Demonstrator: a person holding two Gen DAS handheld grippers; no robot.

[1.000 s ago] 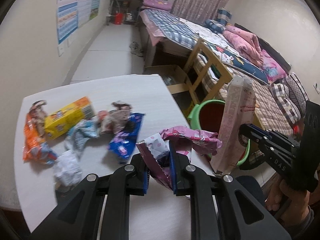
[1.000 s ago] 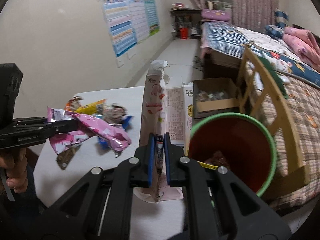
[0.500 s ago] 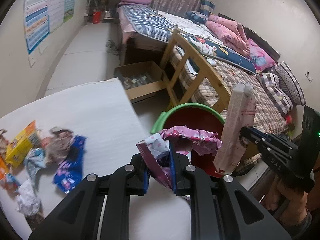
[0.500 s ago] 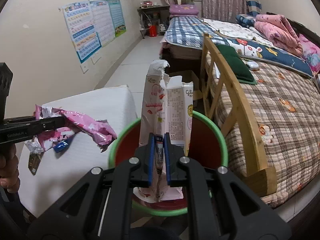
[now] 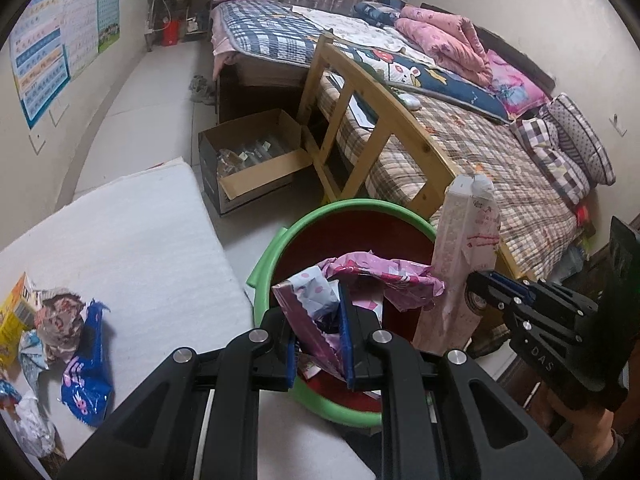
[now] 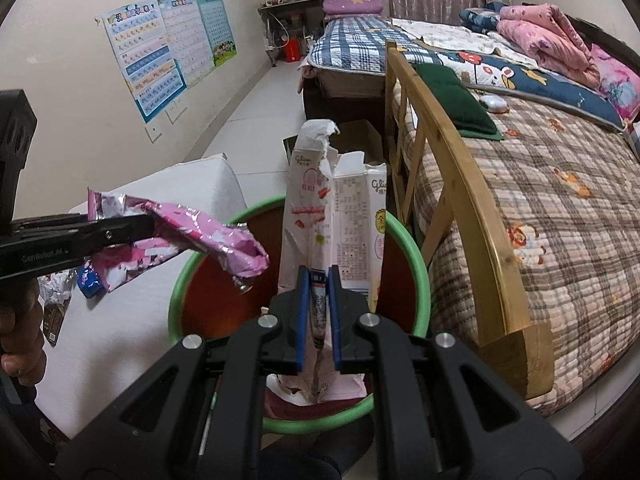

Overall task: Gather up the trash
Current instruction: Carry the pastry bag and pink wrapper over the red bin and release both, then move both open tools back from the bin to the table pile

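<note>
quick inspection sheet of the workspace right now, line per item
surface: white table, bare at its far end, trash along its near left edge
job's things: pink wrapper and torn snack box, both held above the green-rimmed bin beside the table
clutter: blue wrapper, crumpled brown wrapper, yellow box and white scraps on the table
grippers: left claw shut on the pink wrapper; right claw shut on the snack box
cables: nothing seen near the table
surroundings: cardboard box on the floor, wooden bed frame with plaid bedding, wall charts
</note>
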